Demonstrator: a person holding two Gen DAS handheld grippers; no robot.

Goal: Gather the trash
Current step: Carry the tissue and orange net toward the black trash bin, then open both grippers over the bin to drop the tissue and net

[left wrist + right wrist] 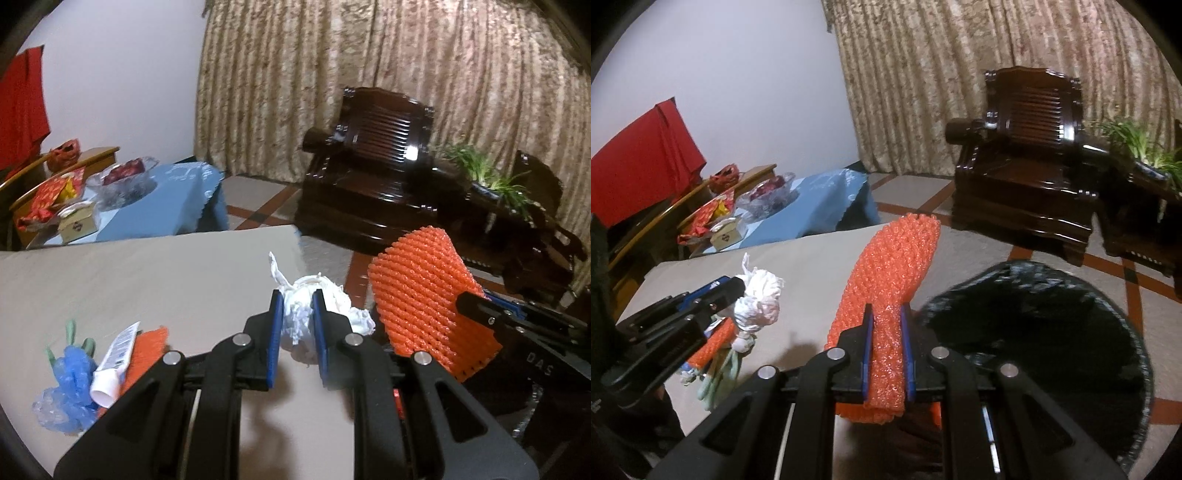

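Note:
My left gripper (298,301) is shut on a crumpled white plastic bag (327,295), lifted above the beige table (147,280). In the right wrist view the same white bag (759,301) hangs from the left gripper (738,286) at the left. My right gripper (886,314) is shut on an orange foam net (897,266) that stands up between its blue pads. That orange net (421,295) shows at the right of the left wrist view. A bin lined with a black bag (1052,332) sits open just right of the right gripper.
On the table at the left lie a blue plastic bag (68,387), a white tube (114,362), another orange net piece (147,350) and green items (70,332). Beyond stand a blue-clothed table (166,206) with clutter, a dark wooden armchair (369,166) and a plant (491,177).

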